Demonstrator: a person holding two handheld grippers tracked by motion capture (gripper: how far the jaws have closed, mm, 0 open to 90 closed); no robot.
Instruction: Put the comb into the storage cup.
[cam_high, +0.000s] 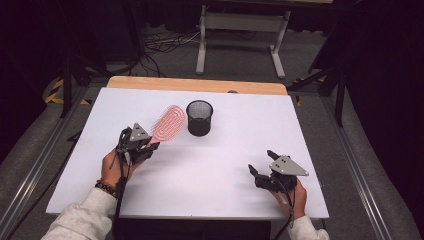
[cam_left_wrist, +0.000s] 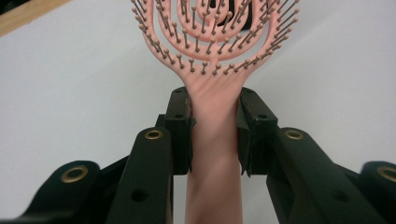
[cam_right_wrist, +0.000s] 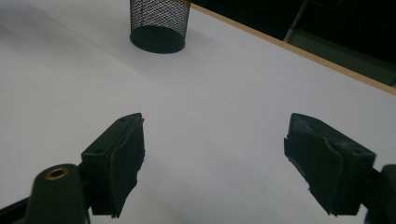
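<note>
Your left gripper (cam_high: 150, 146) is clamped on the handle of a pink brush (cam_left_wrist: 215, 116), just below the bristled head; in the left gripper view both pads press the handle from either side. From above, the brush (cam_high: 168, 122) angles away from you toward a black mesh cup (cam_high: 199, 117) that stands near the middle of the white table (cam_high: 225, 190). The brush head lies just beside the cup, on its left; whether they touch is unclear. Your right gripper (cam_high: 260, 161) rests near the table's front right corner with its jaws wide apart and nothing between them.

The likely aim is to stand the brush in the cup. The risks look like these: the cup seems light, so a nudge from the wide head could tip or slide it. The grip sits high on a smooth handle, so the brush may pivot between the pads when you swing it upright. Your right gripper is well apart from the cup and cannot steady it.
</note>
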